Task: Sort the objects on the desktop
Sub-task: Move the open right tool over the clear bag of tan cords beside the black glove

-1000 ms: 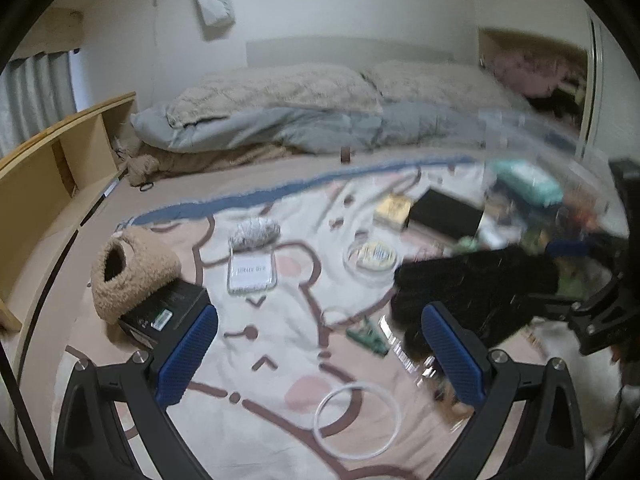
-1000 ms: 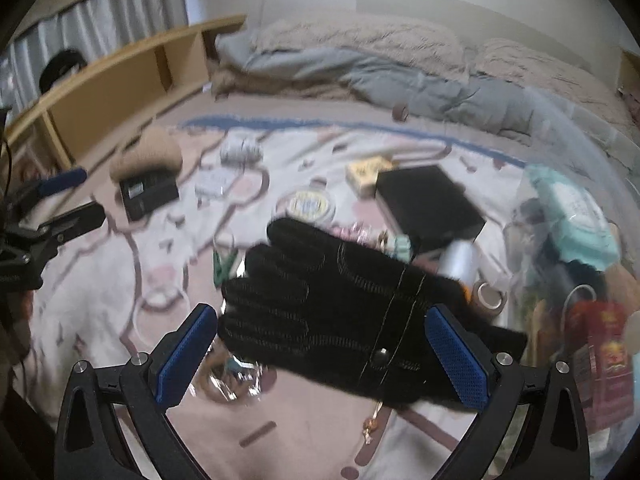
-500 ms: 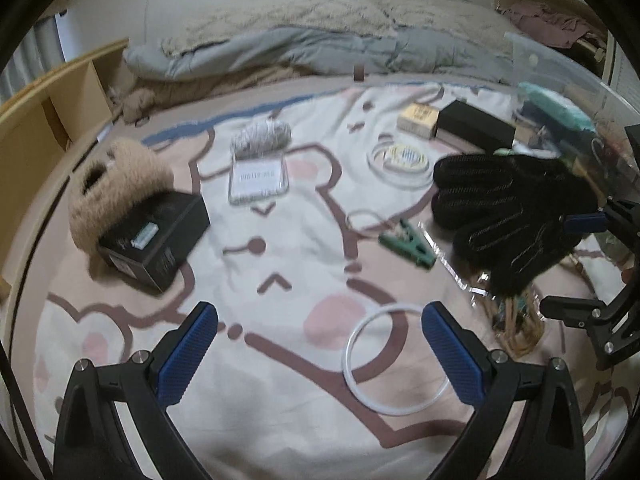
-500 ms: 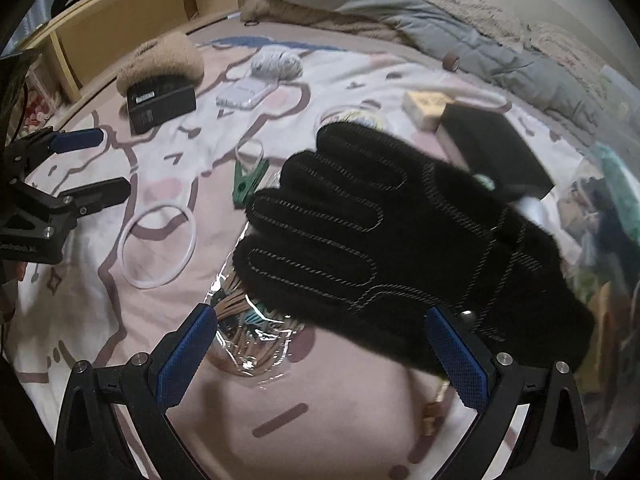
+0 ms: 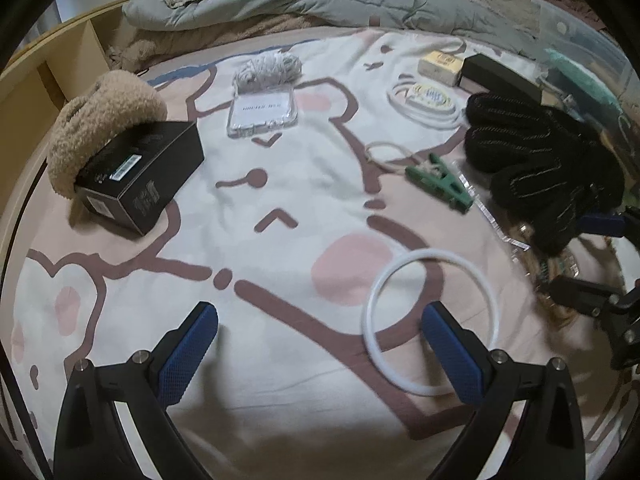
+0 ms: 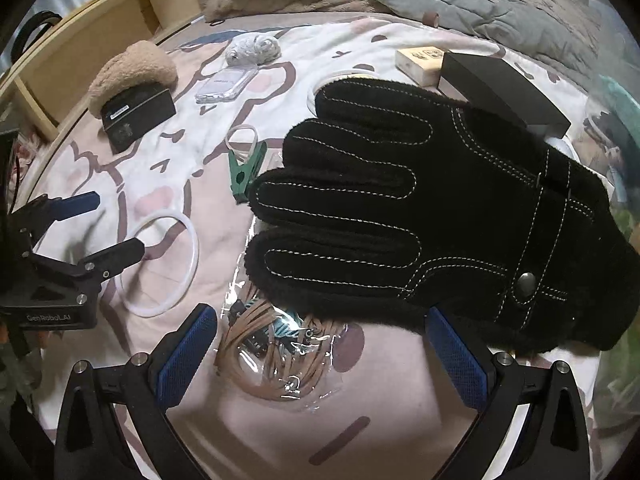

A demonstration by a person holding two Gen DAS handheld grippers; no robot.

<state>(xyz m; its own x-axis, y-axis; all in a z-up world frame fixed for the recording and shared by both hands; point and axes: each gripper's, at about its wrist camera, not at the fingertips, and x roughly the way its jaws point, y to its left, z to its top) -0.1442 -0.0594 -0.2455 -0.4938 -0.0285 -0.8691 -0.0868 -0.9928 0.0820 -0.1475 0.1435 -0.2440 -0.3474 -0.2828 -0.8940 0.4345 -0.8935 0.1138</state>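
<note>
My left gripper [image 5: 320, 356] is open just above the patterned mat [image 5: 248, 264], nothing between its fingers. A white ring [image 5: 366, 320] lies flat by its right finger. My right gripper [image 6: 320, 356] is open too, low over a clear bag of tan bands [image 6: 272, 356]. A black glove [image 6: 420, 208] lies spread over the far part of that bag, its cuff reaching past my right finger. A green clip [image 6: 244, 172] sits left of the glove's fingertips. In the left wrist view the glove [image 5: 536, 164], clip [image 5: 440, 186] and right gripper [image 5: 568, 254] are at the right.
A black box [image 5: 140, 172] under a fuzzy tan item [image 5: 104, 116] sits far left. A clear phone case [image 5: 262, 114], grey yarn [image 5: 268, 68], coiled white cable [image 5: 428, 98], yellow box [image 5: 440, 64] and long black box [image 5: 500, 78] lie further back. Bedding and a wooden shelf border the mat.
Both grippers have come down and tilted toward the mat. The left one now hovers near the white ring; the right one has closed in on the glove and the bag.
</note>
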